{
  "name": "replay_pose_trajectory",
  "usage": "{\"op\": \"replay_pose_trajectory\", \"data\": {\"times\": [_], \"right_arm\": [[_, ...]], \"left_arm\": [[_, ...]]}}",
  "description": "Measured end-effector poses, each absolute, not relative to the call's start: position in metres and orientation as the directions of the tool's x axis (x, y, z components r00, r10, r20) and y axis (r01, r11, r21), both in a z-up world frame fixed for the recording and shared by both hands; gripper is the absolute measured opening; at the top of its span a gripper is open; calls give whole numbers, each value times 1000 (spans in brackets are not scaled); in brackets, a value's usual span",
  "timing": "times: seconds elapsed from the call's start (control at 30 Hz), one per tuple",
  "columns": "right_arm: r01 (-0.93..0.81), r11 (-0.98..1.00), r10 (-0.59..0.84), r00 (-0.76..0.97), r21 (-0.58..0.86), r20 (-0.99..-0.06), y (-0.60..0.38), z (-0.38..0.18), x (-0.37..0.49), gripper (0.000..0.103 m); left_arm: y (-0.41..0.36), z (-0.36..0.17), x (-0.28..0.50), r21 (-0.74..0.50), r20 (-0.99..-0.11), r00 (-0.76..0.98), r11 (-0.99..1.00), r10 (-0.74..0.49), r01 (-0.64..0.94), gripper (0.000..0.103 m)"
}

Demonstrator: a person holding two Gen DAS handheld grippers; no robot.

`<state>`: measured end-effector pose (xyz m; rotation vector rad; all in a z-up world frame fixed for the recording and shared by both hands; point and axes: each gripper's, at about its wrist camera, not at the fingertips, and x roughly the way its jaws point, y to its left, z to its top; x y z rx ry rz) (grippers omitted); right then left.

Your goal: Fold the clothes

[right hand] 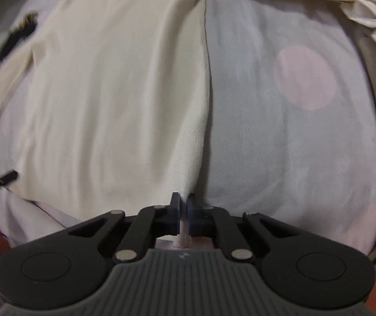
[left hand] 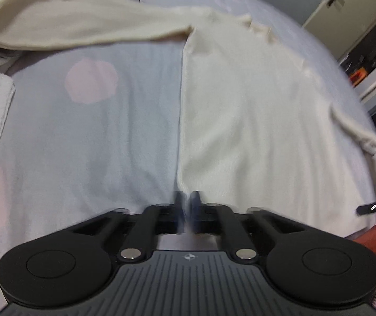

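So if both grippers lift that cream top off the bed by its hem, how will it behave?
The cream top will probably hang limp: it lies flat with soft creases and a trailing sleeve. It looks thin and light. The left gripper and right gripper pinch only its edge, so the middle likely sags, dragging on the bedsheet.

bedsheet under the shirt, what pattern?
Pale blue cotton bedsheet with large soft pink dots; clearest in the right wrist view, beside the cream knit shirt.

Pretty dim, flat indoor light with soft shadows and no glare, both fisheye views bend hard at the edges, and motion blur smears the cream top and the left hand-held gripper fingertips.
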<state>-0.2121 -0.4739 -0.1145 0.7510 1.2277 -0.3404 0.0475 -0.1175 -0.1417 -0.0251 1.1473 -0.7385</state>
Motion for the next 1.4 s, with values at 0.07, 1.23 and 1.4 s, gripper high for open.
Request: {"op": "replay_pose_trajectory", "data": {"times": [0.07, 1.23, 1.4], "right_arm": [[610, 708, 154, 358, 356, -921, -474, -97, -220, 5], [588, 740, -46, 529, 327, -847, -463, -100, -221, 51], [626, 669, -12, 548, 401, -836, -477, -110, -227, 52]], "left_arm": [[-114, -127, 48, -399, -792, 216, 751, -571, 526, 2], [-35, -67, 107, 54, -759, 602, 897, -248, 438, 44], [-47, -70, 108, 309, -678, 722, 839, -134, 447, 49]]}}
